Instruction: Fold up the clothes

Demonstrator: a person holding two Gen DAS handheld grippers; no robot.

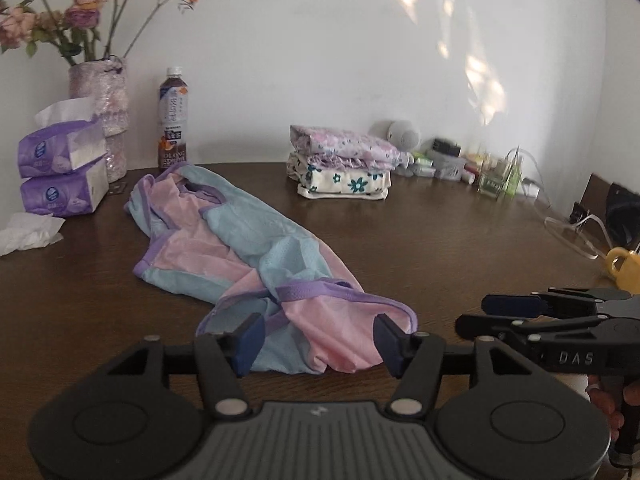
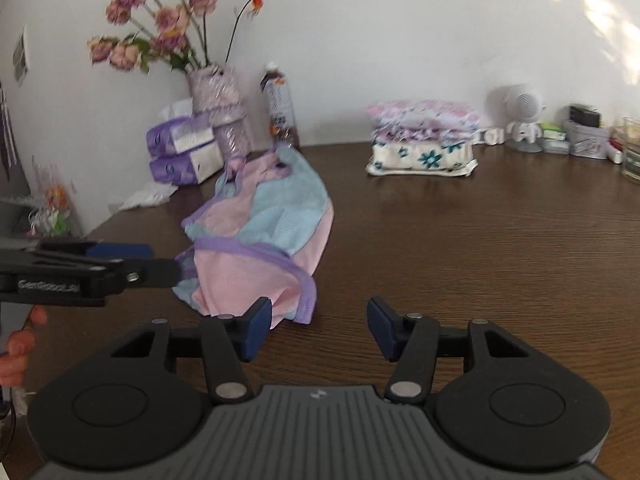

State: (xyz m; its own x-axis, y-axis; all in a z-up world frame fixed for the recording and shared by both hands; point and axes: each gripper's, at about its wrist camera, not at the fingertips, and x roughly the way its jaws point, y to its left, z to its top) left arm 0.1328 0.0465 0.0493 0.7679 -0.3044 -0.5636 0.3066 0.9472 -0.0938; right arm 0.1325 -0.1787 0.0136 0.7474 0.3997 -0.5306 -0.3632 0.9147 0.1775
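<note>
A dark brown wood-grain surface (image 1: pixel 440 240) meets a plain white wall (image 1: pixel 320 40) along its far edge. Patches of sunlight (image 1: pixel 480 80) dapple the wall toward the right. At the far left corner stand a vase of faded pink roses (image 1: pixel 100 92), two stacked purple tissue packs (image 1: pixel 60 172) and a drink bottle (image 1: pixel 174 120). Small containers and a white round figurine (image 2: pixel 522 120) line the far edge at right.

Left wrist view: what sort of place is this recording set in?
Probably a home, at a wooden table against a white wall. Signs: a vase of flowers, tissue packs, a drink bottle, and a stack of folded clothes behind the loose pink-and-blue garment.
</note>
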